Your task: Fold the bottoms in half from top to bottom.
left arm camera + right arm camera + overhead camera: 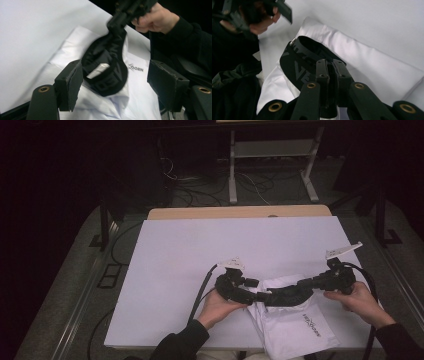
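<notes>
- Worktop: white sheet over a wooden top, bare across the far half from 9 through 12 to 3 o'clock.
- White bag: flat on the worktop at about 5 o'clock, printed logo facing up, near corner past the worktop's front edge; also seen under the claws in the left gripper view and the right gripper view.
- Black strap: stretched in a shallow sag between the two claws, above the far part of the white bag, at roughly 5 o'clock on the worktop; looped, with printed letters in the right gripper view and a pale label on its inner face in the left gripper view.
- Right claw: held at 4 o'clock on the worktop, jaws pressed together on the right end of the black strap, clamped tight as seen in the right gripper view.
- Left claw: held at 6 o'clock, jaws standing well apart, with the strap's loop hanging between them and clear of both pads; nothing gripped.
</notes>
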Demonstrator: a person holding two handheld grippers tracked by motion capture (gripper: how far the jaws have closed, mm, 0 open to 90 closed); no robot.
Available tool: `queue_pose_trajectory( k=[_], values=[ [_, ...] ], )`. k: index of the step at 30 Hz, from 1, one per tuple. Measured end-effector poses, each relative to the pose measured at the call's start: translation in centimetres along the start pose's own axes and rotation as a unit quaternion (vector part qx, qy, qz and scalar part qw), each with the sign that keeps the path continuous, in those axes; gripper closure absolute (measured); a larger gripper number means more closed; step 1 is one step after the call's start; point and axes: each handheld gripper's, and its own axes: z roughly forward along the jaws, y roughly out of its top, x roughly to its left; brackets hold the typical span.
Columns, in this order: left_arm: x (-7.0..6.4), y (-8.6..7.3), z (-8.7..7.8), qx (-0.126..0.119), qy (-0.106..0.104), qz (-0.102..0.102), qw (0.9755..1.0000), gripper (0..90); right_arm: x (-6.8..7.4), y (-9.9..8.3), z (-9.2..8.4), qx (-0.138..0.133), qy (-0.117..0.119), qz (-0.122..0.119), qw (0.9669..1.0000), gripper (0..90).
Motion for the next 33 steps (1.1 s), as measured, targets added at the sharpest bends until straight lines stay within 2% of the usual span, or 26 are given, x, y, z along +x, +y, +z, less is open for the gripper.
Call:
queue_pose_trajectory(
  k=[4,12,18,26,33],
  values=[
    [0.5,0.1,-0.1,-0.007,0.008,-0.004,0.9999,24.6,0.4,-0.4,-0.3,0.003,0.005,0.001,1.0000,81.6],
    [1.0,0.1,-0.1,-0.005,0.025,0.004,0.9997,21.1,1.0,-1.1,-0.6,0.011,0.016,0.001,0.9998,80.6],
    [1.6,0.0,-0.1,-0.008,0.031,0.000,0.9995,19.8,1.4,-1.9,-0.9,0.020,0.011,0.000,0.9997,80.5],
    [1.8,0.0,0.0,-0.018,0.030,0.002,0.9994,18.7,2.0,-3.2,-1.4,0.010,0.004,0.002,0.9999,80.5],
    [1.7,0.0,0.0,-0.018,0.032,0.003,0.9993,18.4,2.8,-4.4,-1.3,-0.013,0.001,-0.002,0.9999,80.3]
  ],
)
